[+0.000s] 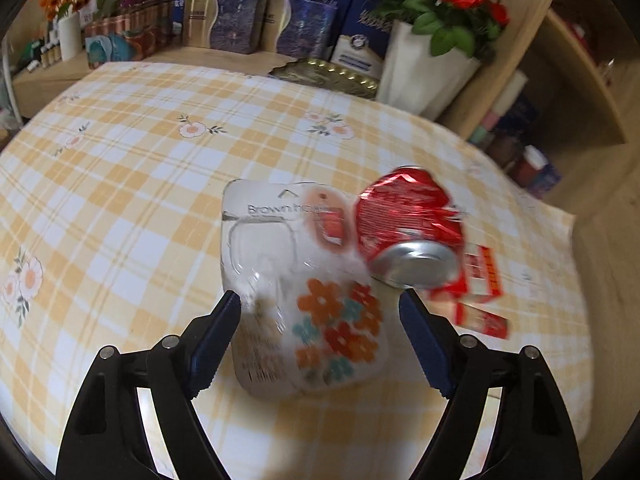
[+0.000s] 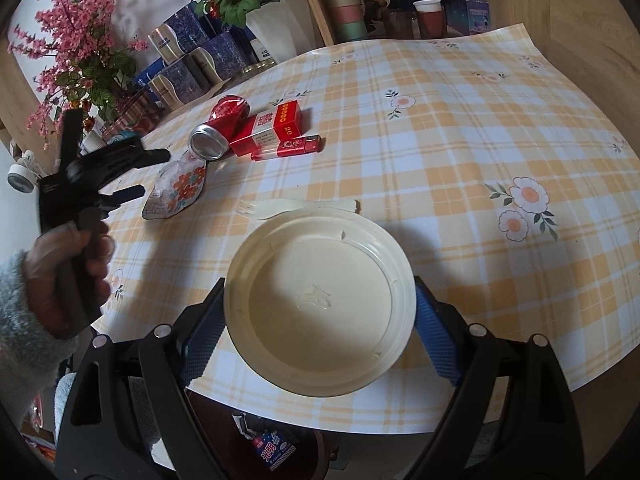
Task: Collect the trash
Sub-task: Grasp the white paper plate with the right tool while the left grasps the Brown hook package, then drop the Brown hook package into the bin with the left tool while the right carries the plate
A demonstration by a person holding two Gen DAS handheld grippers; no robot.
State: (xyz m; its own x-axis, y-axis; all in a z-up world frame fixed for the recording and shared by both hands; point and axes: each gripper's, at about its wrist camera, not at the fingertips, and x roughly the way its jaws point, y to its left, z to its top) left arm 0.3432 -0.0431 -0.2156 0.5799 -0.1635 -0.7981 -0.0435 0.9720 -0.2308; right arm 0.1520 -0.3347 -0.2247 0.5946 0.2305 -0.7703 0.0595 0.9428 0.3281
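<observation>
My left gripper [image 1: 320, 296] hangs open over a clear blister pack with a flower print [image 1: 304, 280], which lies flat on the checked tablecloth [image 1: 120, 200] between the pads. The left pad is at the pack's edge and the right pad stands apart from it. Beside the pack are a crushed red can [image 1: 404, 220], a red carton [image 1: 486, 270] and a red tube [image 1: 484, 322]. My right gripper [image 2: 319, 282] is shut on a cream disposable plate [image 2: 320, 308], its pads against the rim on both sides. The right wrist view also shows the left gripper [image 2: 148, 176] at the pack [image 2: 180, 188].
A plastic fork [image 2: 296, 206] lies just beyond the plate. A white vase of red roses [image 1: 420, 68], blue gift boxes [image 1: 236, 20] and a gold tray [image 1: 328, 74] line the far edge. Shelves with cups [image 2: 348, 0] stand behind. A hand in a fuzzy sleeve [image 2: 68, 276] holds the left gripper.
</observation>
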